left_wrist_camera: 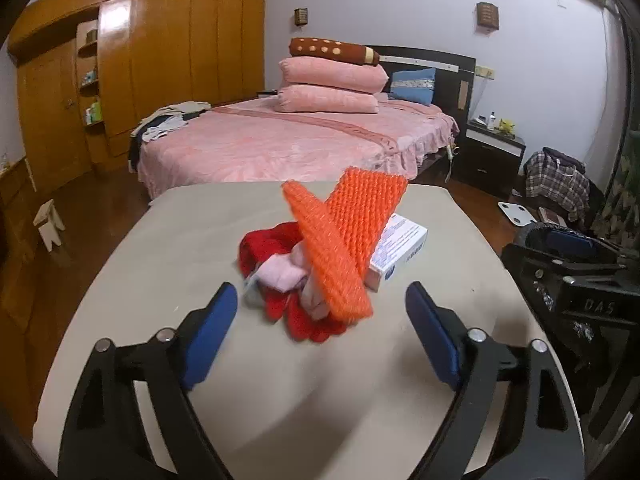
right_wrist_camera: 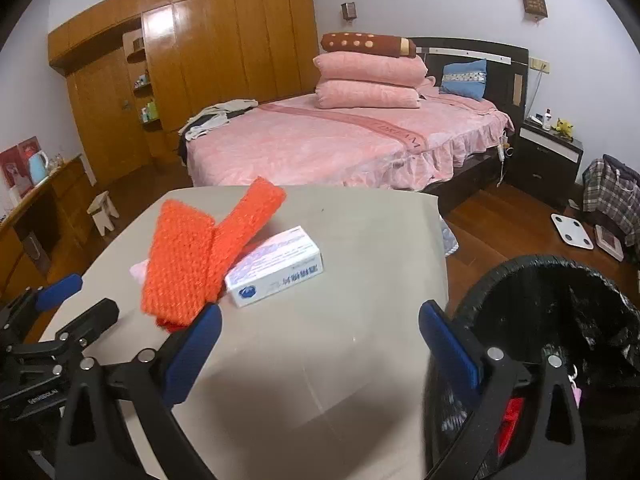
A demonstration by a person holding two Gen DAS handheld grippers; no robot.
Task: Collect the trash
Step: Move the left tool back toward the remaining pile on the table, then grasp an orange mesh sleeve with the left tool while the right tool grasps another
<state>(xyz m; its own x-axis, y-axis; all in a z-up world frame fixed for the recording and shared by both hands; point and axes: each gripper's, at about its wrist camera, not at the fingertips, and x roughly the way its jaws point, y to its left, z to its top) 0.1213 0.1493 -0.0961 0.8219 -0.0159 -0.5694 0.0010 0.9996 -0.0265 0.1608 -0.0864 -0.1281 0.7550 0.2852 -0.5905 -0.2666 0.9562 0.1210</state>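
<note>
On a beige table (left_wrist_camera: 168, 248) lies a pile: a folded orange knitted piece (left_wrist_camera: 344, 240), red cloth (left_wrist_camera: 296, 320) with pink cloth (left_wrist_camera: 280, 274) under it, and a white and blue carton (left_wrist_camera: 400, 250). My left gripper (left_wrist_camera: 322, 312) is open just short of the pile, nothing between its fingers. In the right wrist view the orange piece (right_wrist_camera: 188, 264) and the carton (right_wrist_camera: 276, 266) lie ahead on the table (right_wrist_camera: 360, 240). My right gripper (right_wrist_camera: 320, 332) is open and empty at the table's right edge, next to a black-lined trash bin (right_wrist_camera: 560, 320).
The trash bin stands on the floor right of the table, with the right gripper's body (left_wrist_camera: 580, 280) over it in the left wrist view. A pink bed (left_wrist_camera: 300, 140), a wardrobe (left_wrist_camera: 160, 60), a nightstand (left_wrist_camera: 492, 152) and a small stool (left_wrist_camera: 50, 224) stand beyond.
</note>
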